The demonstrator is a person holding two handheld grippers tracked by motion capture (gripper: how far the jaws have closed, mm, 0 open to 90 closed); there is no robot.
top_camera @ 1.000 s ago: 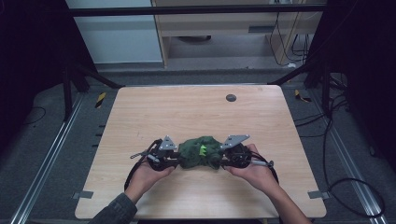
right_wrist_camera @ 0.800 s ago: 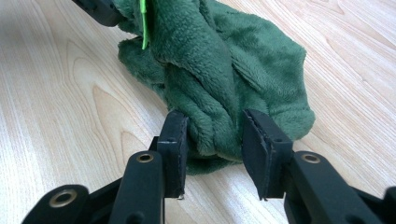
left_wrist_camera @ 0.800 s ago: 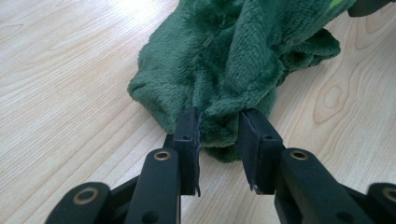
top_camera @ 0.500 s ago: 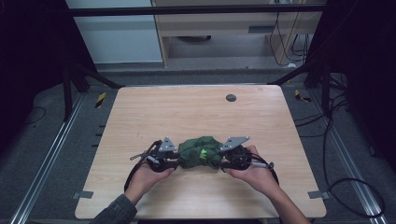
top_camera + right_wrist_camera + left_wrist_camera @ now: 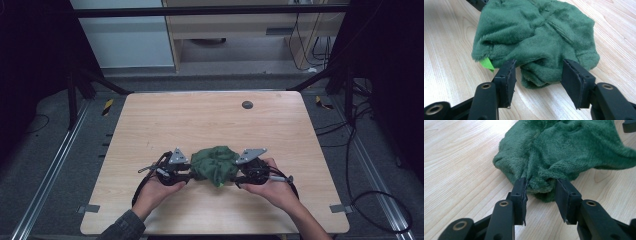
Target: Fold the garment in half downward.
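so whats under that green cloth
The bunched green plush cloth lies directly on the wooden table. A light green tag pokes out from beneath one edge. Anything wrapped inside its folds is covered and cannot be seen.

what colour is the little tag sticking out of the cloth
Bright lime green tag, lighter than the dark green cloth; it shows best in the right gripper view.

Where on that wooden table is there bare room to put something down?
The whole far half of the table is bare wood, apart from a small dark disc near the far edge. The near corners are free too. It is crowded at the near middle, where the green cloth lies between the two hand-held grippers.
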